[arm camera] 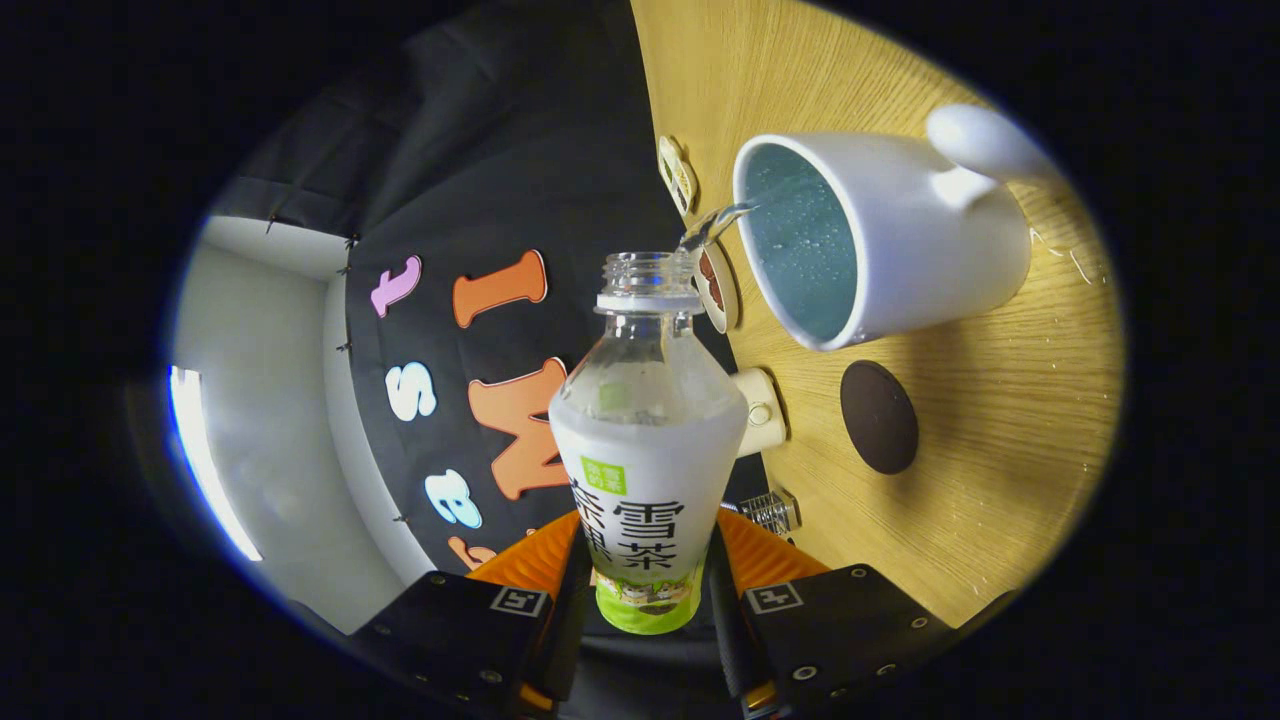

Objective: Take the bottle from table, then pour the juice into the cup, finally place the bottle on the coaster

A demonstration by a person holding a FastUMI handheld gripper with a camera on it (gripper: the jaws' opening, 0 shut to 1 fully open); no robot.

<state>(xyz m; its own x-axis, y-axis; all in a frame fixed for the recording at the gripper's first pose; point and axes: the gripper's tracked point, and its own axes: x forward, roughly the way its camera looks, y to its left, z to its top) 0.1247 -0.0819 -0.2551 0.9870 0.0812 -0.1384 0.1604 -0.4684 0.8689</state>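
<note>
My gripper (pixel 645 585) is shut on a clear plastic bottle (pixel 645 440) with a white and green label, one finger pressing on each side of its lower body. The bottle has no cap and is tipped over toward a white mug (pixel 900 240) that stands on the wooden table (pixel 1000 440). A thin stream of clear liquid (pixel 715 222) runs from the bottle's mouth across the mug's rim. The mug's inside looks bluish and wet, and its handle points away from the bottle. A dark round coaster (pixel 878 416) lies on the table beside the mug, just past the bottle's shoulder.
A small cream-coloured object (pixel 760 410) and two patterned coasters (pixel 677 173) (pixel 715 285) sit along the table's edge by the black cloth wall. A small metal wire piece (pixel 770 512) lies near my fingers. Drops of liquid (pixel 1060 250) glisten on the wood by the mug's base.
</note>
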